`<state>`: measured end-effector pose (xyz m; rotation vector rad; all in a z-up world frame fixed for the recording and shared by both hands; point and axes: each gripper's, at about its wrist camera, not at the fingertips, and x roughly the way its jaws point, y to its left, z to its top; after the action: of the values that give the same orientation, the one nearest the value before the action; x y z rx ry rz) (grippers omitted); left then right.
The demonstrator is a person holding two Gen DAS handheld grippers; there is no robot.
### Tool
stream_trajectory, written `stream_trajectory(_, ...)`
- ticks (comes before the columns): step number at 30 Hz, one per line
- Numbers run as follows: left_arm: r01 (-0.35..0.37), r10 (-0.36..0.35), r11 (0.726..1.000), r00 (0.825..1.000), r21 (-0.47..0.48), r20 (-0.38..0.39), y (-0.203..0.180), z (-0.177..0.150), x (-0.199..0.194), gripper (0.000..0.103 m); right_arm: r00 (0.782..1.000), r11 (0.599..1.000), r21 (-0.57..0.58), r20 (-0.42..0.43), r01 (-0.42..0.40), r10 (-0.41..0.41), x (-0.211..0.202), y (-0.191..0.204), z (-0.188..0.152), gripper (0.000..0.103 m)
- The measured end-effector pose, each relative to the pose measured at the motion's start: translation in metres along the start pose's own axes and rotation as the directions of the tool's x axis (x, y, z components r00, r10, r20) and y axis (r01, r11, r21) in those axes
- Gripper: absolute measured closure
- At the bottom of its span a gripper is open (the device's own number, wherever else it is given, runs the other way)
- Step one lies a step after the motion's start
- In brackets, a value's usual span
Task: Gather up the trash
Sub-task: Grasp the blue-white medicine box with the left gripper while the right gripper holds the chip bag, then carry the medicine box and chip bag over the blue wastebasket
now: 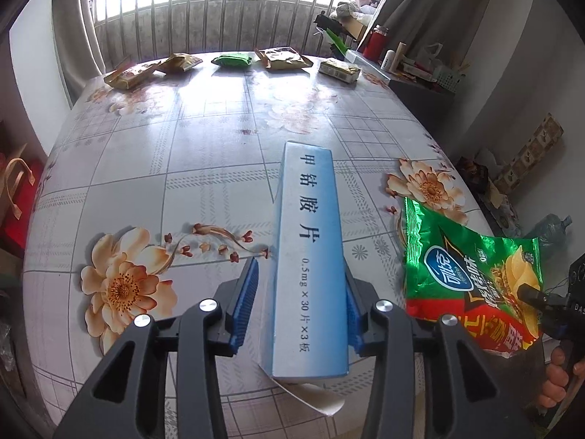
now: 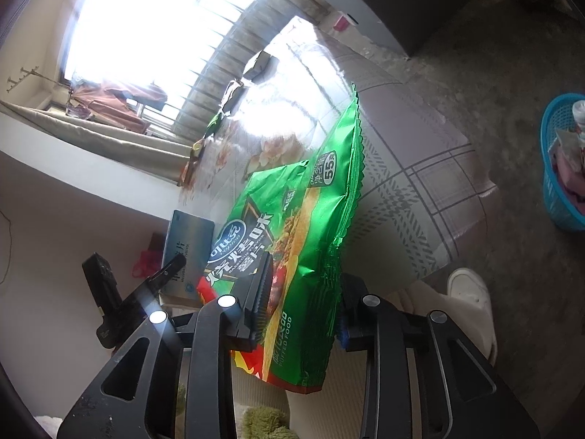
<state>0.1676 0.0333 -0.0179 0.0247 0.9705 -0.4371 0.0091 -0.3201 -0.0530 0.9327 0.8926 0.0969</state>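
- Medicine box (image 1: pixel 309 256), pale blue with black print, is clamped between the blue pads of the left gripper (image 1: pixel 301 285) and held above the floral table (image 1: pixel 153 153).
- Green chip bag (image 2: pixel 292 234) is pinched by the right gripper (image 2: pixel 301 303), off the table's near edge.
- Five snack packets (image 1: pixel 232 60) are lined along the far edge.
- A blue basket (image 2: pixel 559 168) is seen on the floor.

Blue medicine box (image 1: pixel 309 256): 1
Green chip bag (image 1: pixel 471 278): 1
Small packets along far bench edge (image 1: pixel 232 60): 5
Blue basket (image 2: pixel 561 168): 1
Tongs: 2
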Motion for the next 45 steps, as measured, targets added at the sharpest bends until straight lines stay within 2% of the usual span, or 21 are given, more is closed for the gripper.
stream_trajectory(11, -0.058, 0.057, 0.996, 0.998, 0.061, 0.024, -0.017, 0.004, 0.013, 0.062, 1.000, 1.000, 0.016, -0.017, 0.011, -0.010, 0.008, -0.003, 0.004, 0.073)
stream_trajectory(14, -0.079, 0.076, 0.994, 0.996, 0.076, 0.037, -0.021, 0.002, 0.013, 0.070, 1.000, 1.000, 0.010, -0.017, 0.007, -0.007, 0.008, -0.002, 0.004, 0.079)
stream_trajectory(17, -0.092, 0.088, 0.992, 0.995, 0.088, 0.047, -0.022, 0.002, 0.013, 0.071, 1.000, 1.000, 0.008, -0.014, 0.005, -0.004, 0.007, -0.003, 0.003, 0.088)
stream_trajectory(21, -0.112, 0.105, 0.987, 0.992, 0.111, 0.063, -0.027, -0.001, 0.013, 0.072, 1.000, 1.000, 0.010, 0.000, -0.008, 0.008, 0.004, -0.004, 0.002, 0.092)
stream_trajectory(35, -0.167, 0.147, 0.973, 0.981, 0.161, 0.127, -0.039, -0.007, 0.000, 0.072, 0.999, 0.998, 0.027, 0.022, -0.049, 0.048, -0.005, -0.008, -0.001, 0.093)
stream_trajectory(45, -0.171, 0.150, 0.972, 0.980, 0.162, 0.133, -0.040, -0.007, -0.003, 0.072, 0.998, 0.998, 0.032, 0.024, -0.054, 0.054, -0.003, -0.009, -0.001, 0.094)
